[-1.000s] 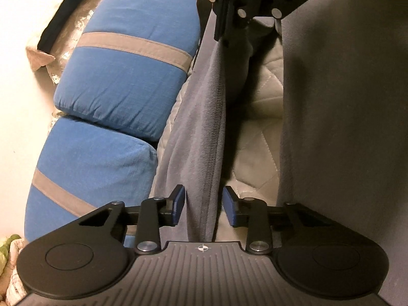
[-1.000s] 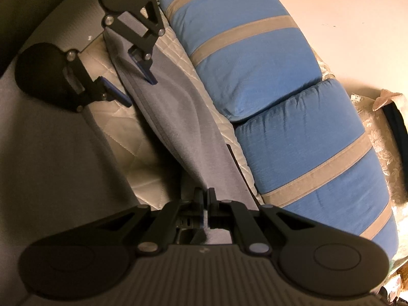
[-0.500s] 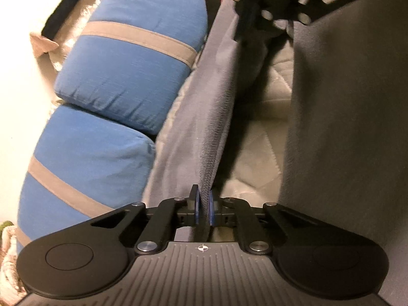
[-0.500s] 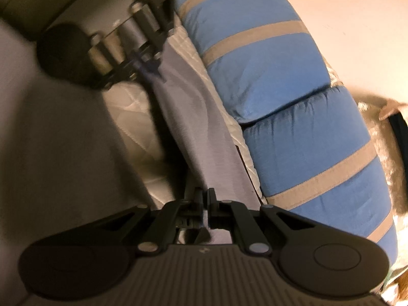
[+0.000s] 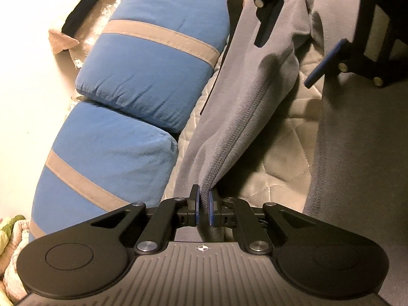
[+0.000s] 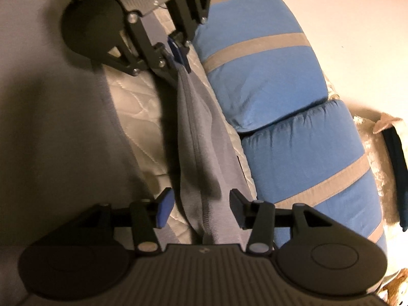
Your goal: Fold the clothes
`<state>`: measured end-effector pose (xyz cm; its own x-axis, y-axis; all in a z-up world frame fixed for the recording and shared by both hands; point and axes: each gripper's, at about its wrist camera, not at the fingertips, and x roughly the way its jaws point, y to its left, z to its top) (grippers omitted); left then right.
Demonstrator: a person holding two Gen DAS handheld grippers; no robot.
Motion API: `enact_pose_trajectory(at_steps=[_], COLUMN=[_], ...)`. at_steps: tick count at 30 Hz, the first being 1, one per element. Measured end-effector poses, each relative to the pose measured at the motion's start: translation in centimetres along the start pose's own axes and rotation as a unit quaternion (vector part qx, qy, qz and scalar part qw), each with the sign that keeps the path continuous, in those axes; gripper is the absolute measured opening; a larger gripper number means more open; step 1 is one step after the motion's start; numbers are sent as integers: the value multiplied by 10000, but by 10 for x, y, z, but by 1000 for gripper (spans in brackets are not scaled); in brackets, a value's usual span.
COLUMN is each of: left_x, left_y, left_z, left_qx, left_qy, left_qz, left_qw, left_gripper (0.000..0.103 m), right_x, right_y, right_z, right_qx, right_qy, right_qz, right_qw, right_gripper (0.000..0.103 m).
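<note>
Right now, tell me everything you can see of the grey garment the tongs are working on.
The grey garment looks like soft fleece, with a stitched seam running along its raised edge. It stretches as a ridge over the quilted cover, beside the blue striped cushions. The left tongs are shut on one end of that seam. The right tongs have just been opening: cloth lies between their blue pads, which no longer press it. More grey fabric lies alongside; whether it is the same piece is unclear.

I see a cream quilted bed cover (image 5: 278, 153) running up the middle of my left view. On it lie a grey fleece garment (image 5: 244, 97) at centre and two blue cushions with grey stripes (image 5: 153, 76) along the left, beside the pale wall (image 5: 30, 63).
</note>
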<state>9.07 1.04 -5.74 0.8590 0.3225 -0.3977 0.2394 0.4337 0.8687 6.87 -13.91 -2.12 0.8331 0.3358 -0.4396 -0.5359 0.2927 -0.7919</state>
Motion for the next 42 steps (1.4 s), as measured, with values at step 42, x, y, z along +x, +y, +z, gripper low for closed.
enact_pose_trajectory(at_steps=[42], left_x=[-1], left_y=[10], left_z=[3], left_qx=[-435], left_qy=[231], left_qz=[354], left_qw=[9982], left_gripper=[7], right_x=[14], right_y=[-9], right_z=[6], right_qx=[300], right_qy=[173], right_qz=[-83], right_qw=[9994], right_gripper=[46])
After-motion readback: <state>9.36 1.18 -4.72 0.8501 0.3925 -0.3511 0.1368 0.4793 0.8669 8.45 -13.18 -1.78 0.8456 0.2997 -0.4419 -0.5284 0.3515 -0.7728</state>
